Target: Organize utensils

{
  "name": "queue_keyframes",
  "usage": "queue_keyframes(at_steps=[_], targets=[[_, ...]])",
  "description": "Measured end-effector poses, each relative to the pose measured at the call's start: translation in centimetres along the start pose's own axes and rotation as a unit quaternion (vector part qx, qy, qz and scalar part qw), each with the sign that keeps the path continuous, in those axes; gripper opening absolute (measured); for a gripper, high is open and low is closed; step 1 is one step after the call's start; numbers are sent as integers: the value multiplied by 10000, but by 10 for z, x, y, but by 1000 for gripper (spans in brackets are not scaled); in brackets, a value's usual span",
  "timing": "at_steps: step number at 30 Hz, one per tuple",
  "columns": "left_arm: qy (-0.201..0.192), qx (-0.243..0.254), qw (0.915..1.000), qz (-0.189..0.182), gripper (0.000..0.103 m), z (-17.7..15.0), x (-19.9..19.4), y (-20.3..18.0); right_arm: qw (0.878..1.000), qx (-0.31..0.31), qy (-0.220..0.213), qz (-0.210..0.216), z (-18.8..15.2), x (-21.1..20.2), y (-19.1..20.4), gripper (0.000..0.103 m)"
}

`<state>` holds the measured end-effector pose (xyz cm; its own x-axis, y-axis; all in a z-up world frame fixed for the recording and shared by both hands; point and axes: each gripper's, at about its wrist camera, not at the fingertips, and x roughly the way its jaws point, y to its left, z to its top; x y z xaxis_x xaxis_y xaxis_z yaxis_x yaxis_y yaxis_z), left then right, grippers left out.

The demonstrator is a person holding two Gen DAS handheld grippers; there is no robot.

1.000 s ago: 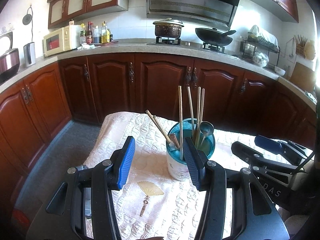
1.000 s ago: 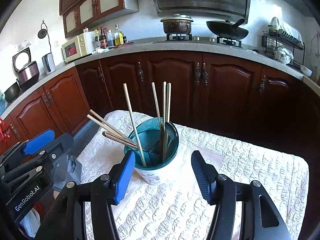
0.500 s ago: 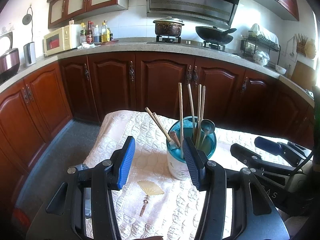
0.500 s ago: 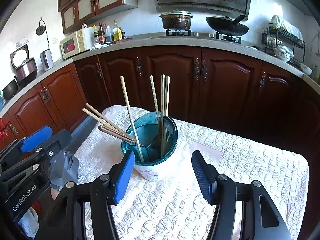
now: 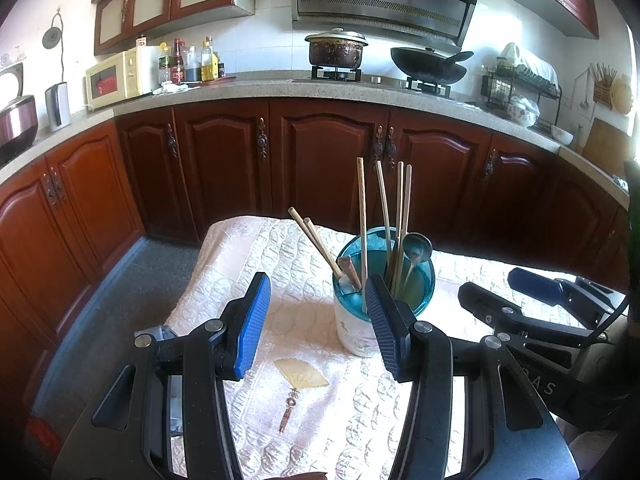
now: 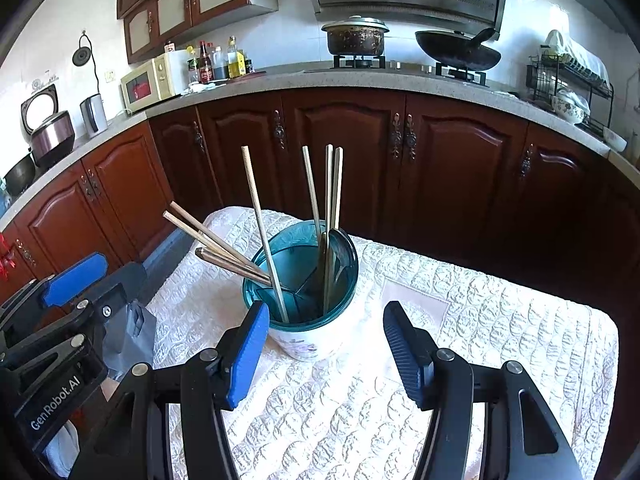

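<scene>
Nearest the lens, the left gripper [image 5: 318,316] has its blue-padded jaws spread wide and holds nothing, poised above the quilted tablecloth [image 5: 280,264] and its printed fan motif [image 5: 301,373]. The right gripper [image 6: 325,347] is likewise wide apart and unloaded, its jaws framing the utensil holder [image 6: 306,292] from the near side without touching it. That teal-rimmed white holder stands upright on the cloth, carrying wooden chopsticks [image 6: 264,232], some upright and some leaning out to the left, plus a metal spoon [image 5: 416,250] against its far rim. Beyond stand dark red cabinets [image 5: 320,168], then the counter with a pot [image 5: 336,50] and a wok [image 5: 428,66].
</scene>
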<state>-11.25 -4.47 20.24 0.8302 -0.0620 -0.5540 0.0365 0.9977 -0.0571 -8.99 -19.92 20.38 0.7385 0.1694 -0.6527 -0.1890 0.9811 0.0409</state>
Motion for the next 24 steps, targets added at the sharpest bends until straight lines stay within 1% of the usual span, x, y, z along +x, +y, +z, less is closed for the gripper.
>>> queue_keyframes(at_steps=[24], targets=[[87, 10, 10000, -12, 49, -1, 4, -3, 9999, -34, 117, -7, 1, 11, 0, 57]])
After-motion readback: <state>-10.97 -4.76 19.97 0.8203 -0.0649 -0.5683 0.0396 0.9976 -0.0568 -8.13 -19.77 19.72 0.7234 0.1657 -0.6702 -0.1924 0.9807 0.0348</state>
